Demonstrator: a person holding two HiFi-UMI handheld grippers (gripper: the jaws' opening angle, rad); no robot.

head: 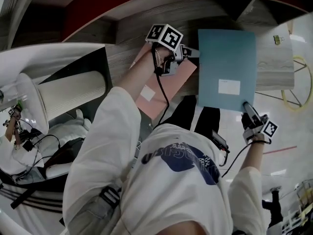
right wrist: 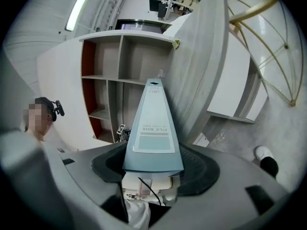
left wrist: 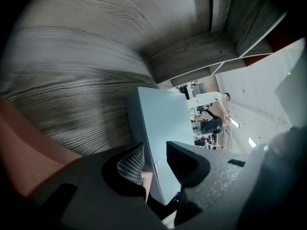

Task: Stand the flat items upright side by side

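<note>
Person in white T-shirt [head: 181, 180], seen from above, worked w/ two handheld tools at a wood-grain surface [head: 132, 38]. R tongs [head: 246, 105] pinched the blue file box [head: 225, 58] at its lower R corner. The spine, w/ its "FILE BOX" label, was clamped btwn the jaws and ran away from them. Box was held w/ its broad face toward the head camera, white label [head: 229, 86] showing. Its upper part was over the surface and its lower part hung past the near edge; whether it touched the surface could not be told. L tongs [head: 192, 52] met the box's upper L edge. Their jaws were half spread w/ that edge running down the gap btwn them, pads not clamped on it. Pink file box [head: 182, 80] lay flat just beside the blue one, under the L tongs, one corner jutting past the near edge. Yellow binder clip [head: 278, 39] sat toward the surface's R end. Open shelving [right wrist: 103, 92] w/ red back panels stood beyond.
</note>
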